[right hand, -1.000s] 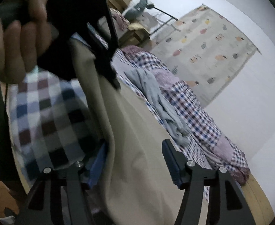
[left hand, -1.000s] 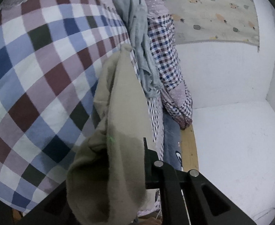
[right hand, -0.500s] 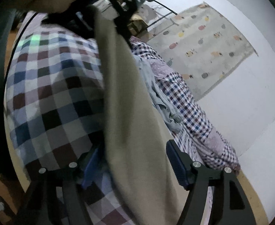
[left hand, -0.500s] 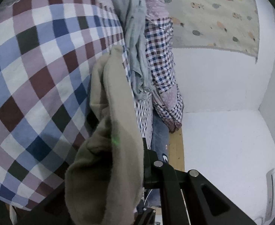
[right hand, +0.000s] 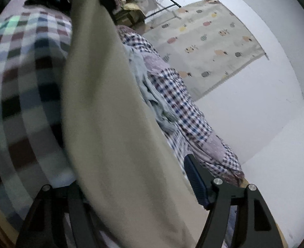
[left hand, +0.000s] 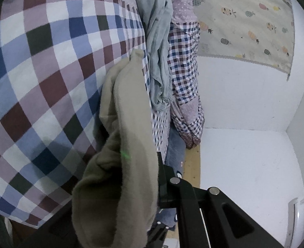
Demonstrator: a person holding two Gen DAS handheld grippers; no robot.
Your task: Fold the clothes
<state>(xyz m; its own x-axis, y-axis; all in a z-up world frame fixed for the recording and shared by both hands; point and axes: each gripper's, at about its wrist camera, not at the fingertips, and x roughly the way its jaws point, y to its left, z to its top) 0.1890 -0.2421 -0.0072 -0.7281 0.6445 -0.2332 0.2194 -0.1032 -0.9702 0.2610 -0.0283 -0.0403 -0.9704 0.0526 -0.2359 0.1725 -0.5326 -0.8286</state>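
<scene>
Gripping fuzzy khaki garment (left hand: 127, 165): left tongs (left hand: 152, 177) clamped; right tongs (right hand: 131, 186) spread wide around it.

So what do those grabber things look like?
Both are black and angular, with triangular cut-outs and round silver bolts. The right gripper has ridged blue pads inside its jaws. The left gripper is mostly hidden behind beige cloth.

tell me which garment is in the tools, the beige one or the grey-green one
The beige garment: it hangs bunched at the left tool and runs between the right tool's fingers. The grey-green garment lies untouched on the checked bedding.
</scene>
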